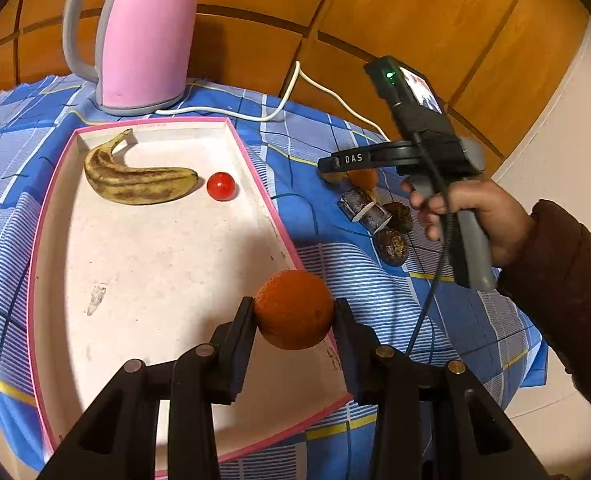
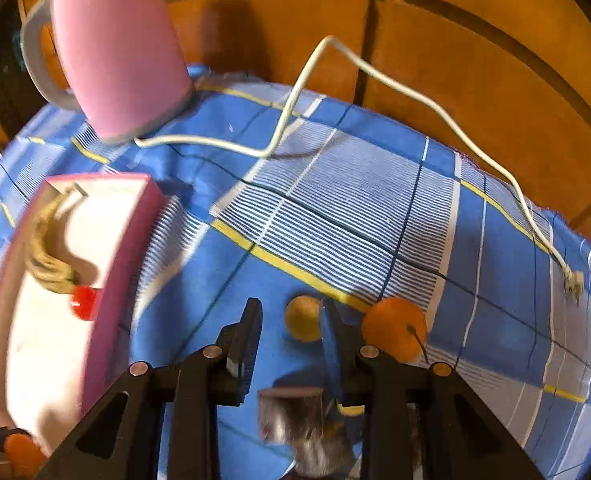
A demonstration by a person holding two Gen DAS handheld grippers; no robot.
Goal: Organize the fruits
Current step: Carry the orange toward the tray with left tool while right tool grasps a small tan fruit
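Clearly the left gripper clamps an orange between its fingers above the near right rim of the pink-edged tray, where a banana and cherry tomato lie. Only the left view shows the hand gripping the right tool. Only the right view shows the right gripper parted and empty above the checked cloth, a yellowish fruit between its fingers and a second orange just outside.
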